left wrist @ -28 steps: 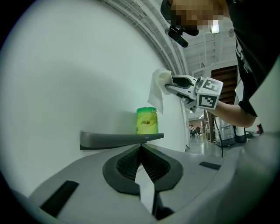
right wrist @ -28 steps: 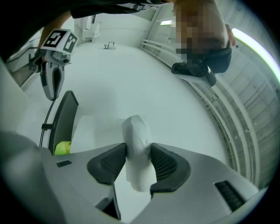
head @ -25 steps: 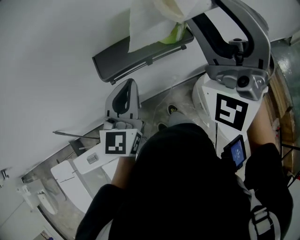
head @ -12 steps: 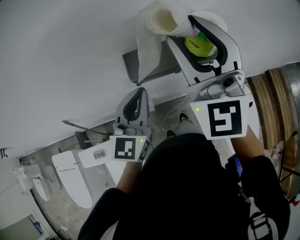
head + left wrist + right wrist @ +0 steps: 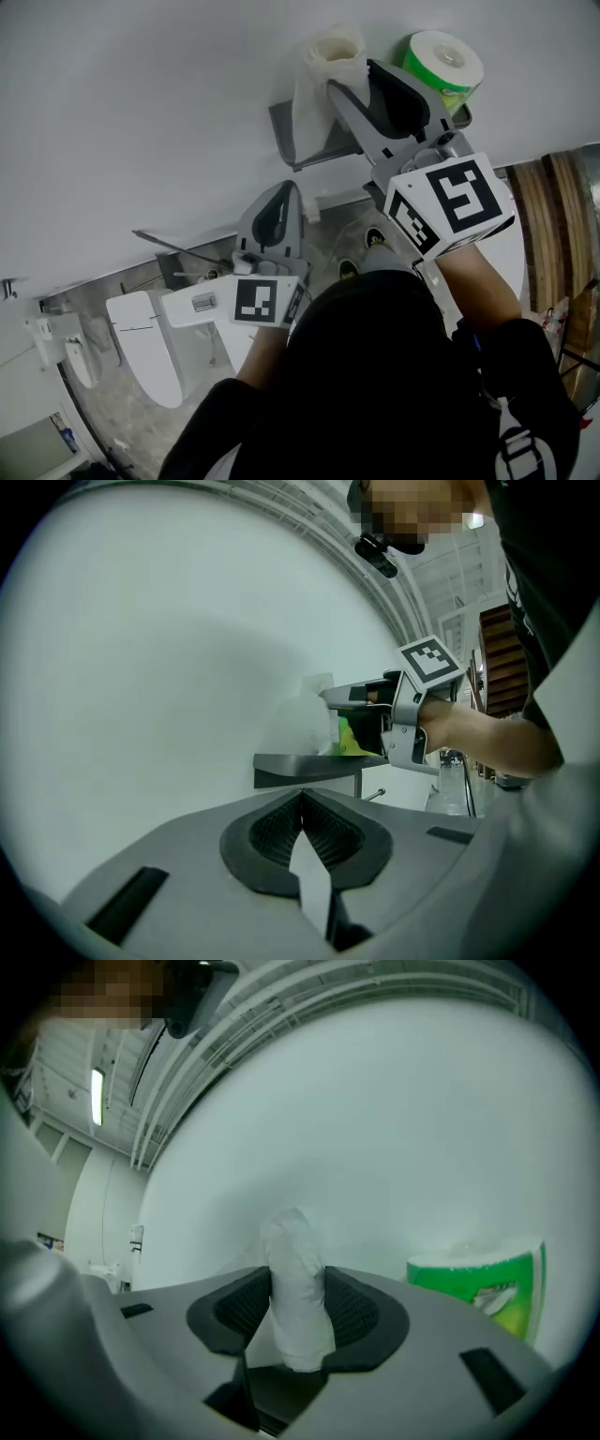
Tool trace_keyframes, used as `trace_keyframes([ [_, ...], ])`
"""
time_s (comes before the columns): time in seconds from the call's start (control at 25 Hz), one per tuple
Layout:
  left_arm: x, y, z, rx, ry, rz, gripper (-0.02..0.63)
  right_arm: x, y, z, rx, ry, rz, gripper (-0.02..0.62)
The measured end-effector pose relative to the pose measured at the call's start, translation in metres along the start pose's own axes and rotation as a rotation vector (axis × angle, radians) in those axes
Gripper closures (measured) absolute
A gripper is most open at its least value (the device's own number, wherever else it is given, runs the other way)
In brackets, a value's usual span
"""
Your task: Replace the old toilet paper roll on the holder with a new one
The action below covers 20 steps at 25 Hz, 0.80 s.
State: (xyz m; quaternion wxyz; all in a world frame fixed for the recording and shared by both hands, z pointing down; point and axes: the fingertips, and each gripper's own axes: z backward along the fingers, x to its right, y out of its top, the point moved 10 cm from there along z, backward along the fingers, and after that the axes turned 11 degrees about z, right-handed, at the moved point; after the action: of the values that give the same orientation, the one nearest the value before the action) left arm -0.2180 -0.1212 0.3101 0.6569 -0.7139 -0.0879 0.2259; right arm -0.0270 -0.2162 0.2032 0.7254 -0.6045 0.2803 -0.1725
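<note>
Green roll (image 5: pixel 442 58) crowds the holder (image 5: pixel 286 139) (wall (image 5: pixel 141 112) behind).

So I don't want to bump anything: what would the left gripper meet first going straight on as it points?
Likely the left end of the grey shelf, dead ahead of the shut left gripper; it might slip under it to the white wall, depth is unclear.

Head view: overhead, steeply down on shelf (image 5: pixel 283 131), left gripper (image 5: pixel 279 187), right gripper (image 5: pixel 352 75). Left gripper view: level, set back, facing the same shelf. Right gripper view: close on wall (image 5: pixel 375 1101); shares old roll (image 5: pixel 295 1279), green roll (image 5: pixel 478 1283).
</note>
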Motion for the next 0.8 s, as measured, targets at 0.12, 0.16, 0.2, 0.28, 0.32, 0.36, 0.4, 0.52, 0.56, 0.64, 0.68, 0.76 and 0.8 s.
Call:
trace_keyframes([
  [0.12, 0.005, 0.004, -0.002, -0.003, 0.001, 0.003, 0.583, 0.003, -0.001, 0.001, -0.033, -0.004, -0.035, 0.41],
  [0.16, 0.006, 0.005, -0.003, -0.003, 0.001, 0.002, 0.583, 0.004, 0.0, 0.001, -0.049, -0.006, -0.035, 0.41],
  [0.2, 0.006, 0.005, -0.004, -0.003, 0.001, 0.001, 0.583, 0.004, 0.0, 0.001, -0.067, -0.005, -0.035, 0.41],
  [0.28, 0.003, 0.003, -0.004, -0.004, 0.001, -0.001, 0.583, 0.002, -0.002, -0.003, -0.108, 0.004, -0.039, 0.41],
  [0.32, 0.001, 0.001, -0.003, -0.005, 0.001, 0.0, 0.583, 0.0, -0.003, -0.005, -0.125, 0.007, -0.044, 0.41],
  [0.36, 0.0, 0.0, -0.003, -0.006, 0.0, -0.001, 0.583, -0.001, -0.003, -0.006, -0.141, 0.01, -0.055, 0.41],
  [0.4, -0.001, 0.0, -0.003, -0.007, -0.003, -0.005, 0.583, -0.001, -0.003, -0.008, -0.156, 0.015, -0.073, 0.41],
  [0.52, -0.002, -0.003, -0.004, -0.01, -0.011, -0.013, 0.583, -0.001, -0.001, -0.013, -0.194, 0.044, -0.127, 0.41],
  [0.56, -0.001, -0.003, -0.004, -0.005, -0.016, -0.014, 0.583, -0.001, -0.001, -0.013, -0.204, 0.051, -0.134, 0.41],
  [0.64, 0.003, -0.002, -0.004, 0.023, -0.029, -0.006, 0.583, 0.0, 0.0, -0.01, -0.222, 0.061, -0.143, 0.41],
  [0.68, 0.004, -0.002, -0.004, 0.033, -0.031, -0.002, 0.583, 0.001, -0.001, -0.008, -0.229, 0.065, -0.146, 0.41],
  [0.76, 0.004, -0.004, -0.002, 0.019, -0.024, 0.0, 0.583, 0.0, -0.002, -0.005, -0.236, 0.068, -0.147, 0.41],
  [0.8, 0.002, -0.005, -0.001, 0.006, -0.018, -0.005, 0.583, 0.0, -0.004, -0.003, -0.239, 0.066, -0.147, 0.41],
])
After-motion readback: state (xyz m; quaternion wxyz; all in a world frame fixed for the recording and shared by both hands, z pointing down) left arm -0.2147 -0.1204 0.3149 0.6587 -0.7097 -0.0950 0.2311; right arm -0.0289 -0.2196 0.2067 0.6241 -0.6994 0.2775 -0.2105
